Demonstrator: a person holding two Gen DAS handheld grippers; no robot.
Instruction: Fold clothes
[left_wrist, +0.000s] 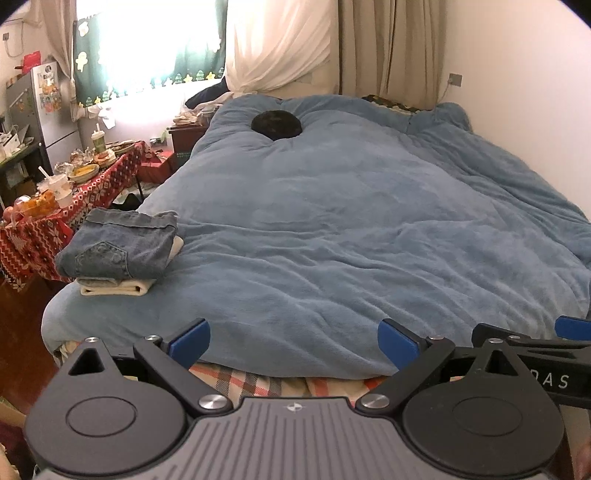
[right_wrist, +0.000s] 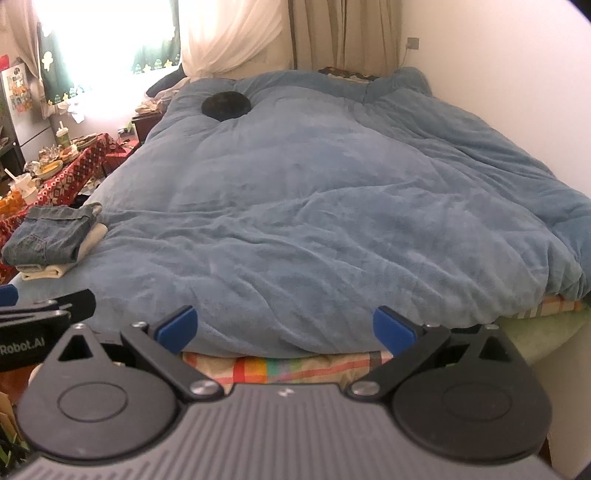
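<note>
Where both cameras look from the foot edge, these things show:
Bed: a wide bed (left_wrist: 332, 387) fills both views, its right edge along the white wall.
Duvet: a blue fleece duvet (left_wrist: 351, 221) covers nearly the whole bed, wrinkled, its foot edge hanging just over a plaid sheet (left_wrist: 251, 384) that shows below it.
Curtains: beige curtains (left_wrist: 388, 44) hang behind the head edge, and a bright window (left_wrist: 147, 37) stands beyond the head-left corner.
Worktop: a worktop (left_wrist: 33, 240) in a red patterned cloth stands just beside the bed's left edge, crowded with cups and food.
Clothes: folded jeans (left_wrist: 118, 245) lie on top of a folded cream garment (left_wrist: 114, 286), the stack sitting on the duvet at the foot-left corner, by the left edge.
Cushion: a round dark cushion (left_wrist: 276, 124) lies near the head edge, left of its middle.
Left claw: the left claw (left_wrist: 293, 341) hangs over the foot edge, blue fingers (left_wrist: 190, 341) spread wide, nothing between them.
Right claw: the right claw (right_wrist: 284, 328) hangs just beside it over the same edge, fingers (right_wrist: 393, 330) likewise spread wide, gripping nothing.
</note>
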